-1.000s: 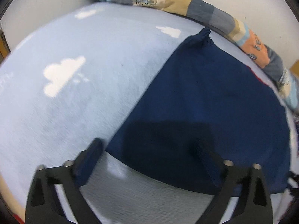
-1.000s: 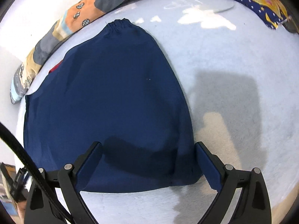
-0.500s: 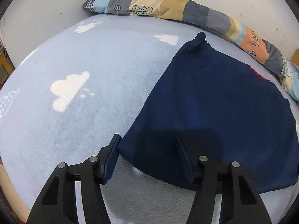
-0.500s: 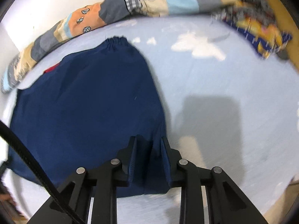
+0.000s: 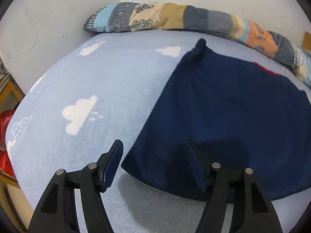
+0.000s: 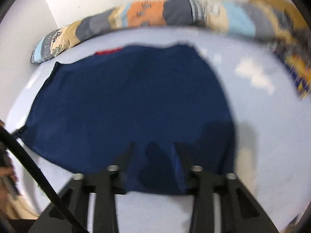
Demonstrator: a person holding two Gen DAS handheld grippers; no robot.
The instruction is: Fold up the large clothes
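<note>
Right gripper (image 6: 153, 151): jaws have just been closing and now pinch the near hem of the dark navy fabric garment (image 6: 132, 97), which lies spread flat on the pale blue cloud-print bedsheet (image 5: 108, 89). Left gripper (image 5: 155, 151): jaws have just been opening, standing apart astride the garment's near corner, not clamping it. Patchwork bolster cushion (image 5: 175, 17) lies along the wall.

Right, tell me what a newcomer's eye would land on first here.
The dark navy garment spread flat on the pale blue cloud-print blanket dominates both views. Behind it, a long patchwork bolster lies along the white wall. Up close, the right tongs pinch the garment's near hem, while the left tongs straddle its near corner.
</note>
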